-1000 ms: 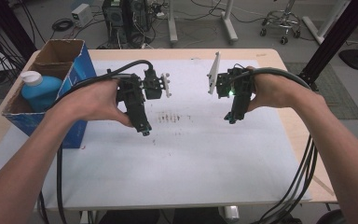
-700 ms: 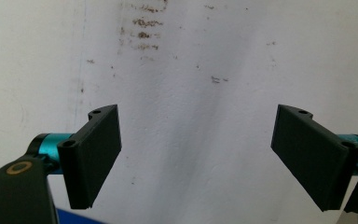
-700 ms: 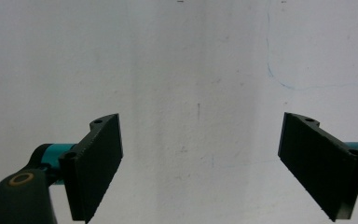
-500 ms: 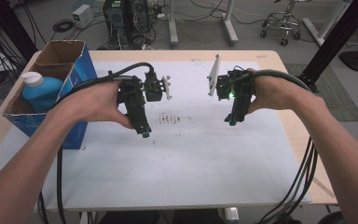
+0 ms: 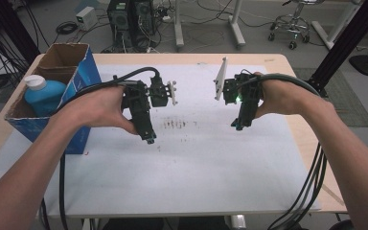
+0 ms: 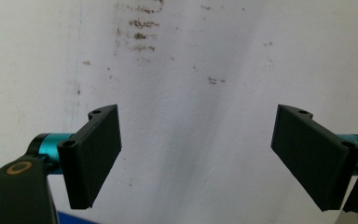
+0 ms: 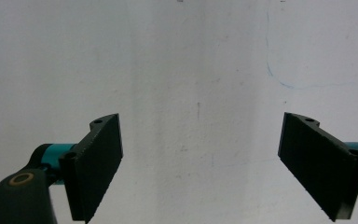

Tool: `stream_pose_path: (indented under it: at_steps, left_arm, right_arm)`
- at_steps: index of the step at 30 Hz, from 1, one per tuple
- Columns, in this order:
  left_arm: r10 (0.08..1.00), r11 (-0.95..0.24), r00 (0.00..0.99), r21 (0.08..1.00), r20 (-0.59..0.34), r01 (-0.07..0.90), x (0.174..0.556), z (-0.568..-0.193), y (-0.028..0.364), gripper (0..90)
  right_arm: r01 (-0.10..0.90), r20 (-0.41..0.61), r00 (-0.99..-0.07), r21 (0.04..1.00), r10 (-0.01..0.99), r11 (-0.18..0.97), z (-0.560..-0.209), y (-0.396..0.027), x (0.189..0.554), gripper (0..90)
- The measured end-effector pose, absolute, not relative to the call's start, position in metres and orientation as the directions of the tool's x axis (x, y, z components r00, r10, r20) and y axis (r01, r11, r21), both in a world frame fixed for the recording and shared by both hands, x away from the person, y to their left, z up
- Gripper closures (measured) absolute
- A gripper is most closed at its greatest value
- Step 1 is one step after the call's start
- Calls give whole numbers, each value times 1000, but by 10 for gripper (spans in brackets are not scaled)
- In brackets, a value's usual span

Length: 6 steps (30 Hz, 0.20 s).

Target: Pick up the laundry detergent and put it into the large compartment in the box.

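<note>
A person's two hands each hold a black gripper over a white sheet (image 5: 191,167) on the table. My left gripper (image 5: 149,139) hangs above the sheet's left middle, pointing down. In the left gripper view its jaws stand wide apart with nothing between them, over the stained sheet (image 6: 191,93). My right gripper (image 5: 238,126) hovers over the sheet's right middle, also pointing down. Its jaws are wide apart and hold nothing above the bare white sheet (image 7: 200,70).
An open cardboard box (image 5: 72,62) with blue sides stands at the table's left edge, holding a blue bottle (image 5: 43,93) with a white cap. Brown smudges (image 5: 175,124) mark the sheet between the grippers. Cables (image 5: 306,191) trail off the front edge. Computer cases and a chair stand beyond the table.
</note>
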<state>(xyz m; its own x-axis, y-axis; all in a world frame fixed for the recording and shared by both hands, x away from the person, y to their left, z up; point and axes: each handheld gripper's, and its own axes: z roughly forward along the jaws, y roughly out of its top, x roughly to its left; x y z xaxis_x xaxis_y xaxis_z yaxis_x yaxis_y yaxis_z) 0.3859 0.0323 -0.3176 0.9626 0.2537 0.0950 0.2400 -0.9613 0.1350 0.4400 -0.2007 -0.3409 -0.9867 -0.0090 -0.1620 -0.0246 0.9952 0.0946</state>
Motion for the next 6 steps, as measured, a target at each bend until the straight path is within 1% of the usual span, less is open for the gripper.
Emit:
stream_pose_path:
  at_steps: [6]
  left_arm:
    - [262,-959,960,141,96,248,385,-317,34,160]
  right_arm:
    - [-26,-164,-986,101,-9,995,-340,-200,440,129]
